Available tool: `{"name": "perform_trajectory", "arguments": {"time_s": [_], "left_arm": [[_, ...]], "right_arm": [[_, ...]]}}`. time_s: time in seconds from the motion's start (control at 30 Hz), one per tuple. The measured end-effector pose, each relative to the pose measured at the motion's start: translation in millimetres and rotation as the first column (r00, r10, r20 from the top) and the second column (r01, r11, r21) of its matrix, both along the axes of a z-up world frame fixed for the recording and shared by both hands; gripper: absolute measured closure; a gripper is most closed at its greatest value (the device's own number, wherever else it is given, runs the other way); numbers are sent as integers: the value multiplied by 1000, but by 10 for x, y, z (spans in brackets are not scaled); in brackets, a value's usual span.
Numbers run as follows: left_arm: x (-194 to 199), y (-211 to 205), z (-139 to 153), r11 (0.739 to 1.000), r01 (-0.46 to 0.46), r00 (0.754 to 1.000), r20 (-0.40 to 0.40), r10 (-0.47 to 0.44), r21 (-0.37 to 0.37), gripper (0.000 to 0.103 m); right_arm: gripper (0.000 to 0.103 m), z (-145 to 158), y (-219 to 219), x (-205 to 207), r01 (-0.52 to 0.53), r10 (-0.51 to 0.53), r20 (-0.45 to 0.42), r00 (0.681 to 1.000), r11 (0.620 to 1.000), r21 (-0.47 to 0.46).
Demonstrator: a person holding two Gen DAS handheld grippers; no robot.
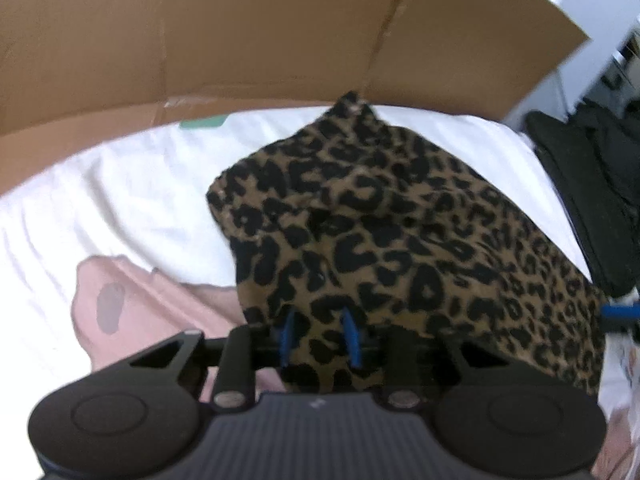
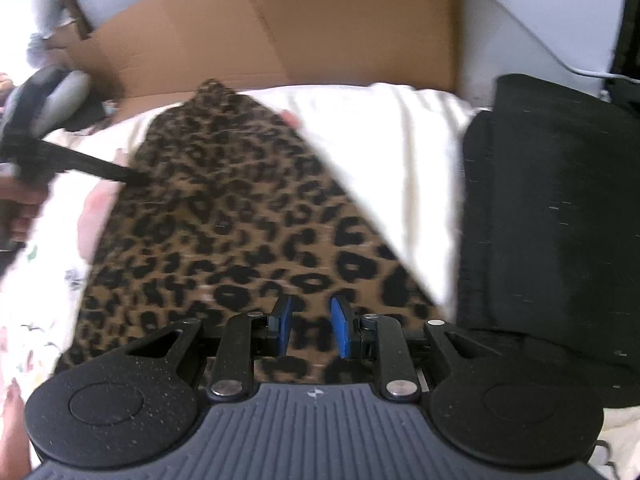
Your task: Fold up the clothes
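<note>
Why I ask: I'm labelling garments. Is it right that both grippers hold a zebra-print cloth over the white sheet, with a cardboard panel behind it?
Not quite: the print is leopard, not zebra. Both wrist views show tan cloth with black spots between the jaws of the left gripper and the right gripper. It does hang over the white sheet, with the cardboard panel behind.

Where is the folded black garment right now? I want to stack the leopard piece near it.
In the right wrist view the black garment lies at the right on the white sheet, beside the leopard-print garment.
</note>
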State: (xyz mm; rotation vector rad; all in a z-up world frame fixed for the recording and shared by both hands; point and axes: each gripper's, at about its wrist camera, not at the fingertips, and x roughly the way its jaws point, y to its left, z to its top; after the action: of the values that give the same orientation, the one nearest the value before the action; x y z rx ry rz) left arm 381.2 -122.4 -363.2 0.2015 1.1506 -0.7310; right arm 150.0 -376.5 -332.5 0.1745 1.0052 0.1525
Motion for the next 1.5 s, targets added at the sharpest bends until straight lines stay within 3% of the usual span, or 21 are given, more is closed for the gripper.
{"name": "perform_trajectory", "arguments": {"time_s": [0.27,0.43,0.63,0.97,1.3,1.5], "left_arm": [[37,70,88,999,-20,1000,1,20,-33,73],[-143,384,191,999,-16,1000,-7,16,-30,70],[-540,721,288,997,-14,1000,-29,12,-73,70],[-1451,1158,267,995,-22,992,-124,9,-100,70],[-1970,1128,284,980,107,972,-189,-138,-169,66],[-2228,949,112,972,212,954,-195,-228,-102,69]], "right_arm": [[73,-201,351,-25,-77,77,-78,994,997,5],[71,-248,356,-160,-41,47,-124,991,998,49],[71,-140,430,-258,-65,69,-143,987,997,34],[71,101,670,-434,-209,214,-130,968,976,54],[70,175,1011,-429,-306,318,-105,942,945,118],[70,124,1109,-464,-319,336,-113,935,937,141]]}}
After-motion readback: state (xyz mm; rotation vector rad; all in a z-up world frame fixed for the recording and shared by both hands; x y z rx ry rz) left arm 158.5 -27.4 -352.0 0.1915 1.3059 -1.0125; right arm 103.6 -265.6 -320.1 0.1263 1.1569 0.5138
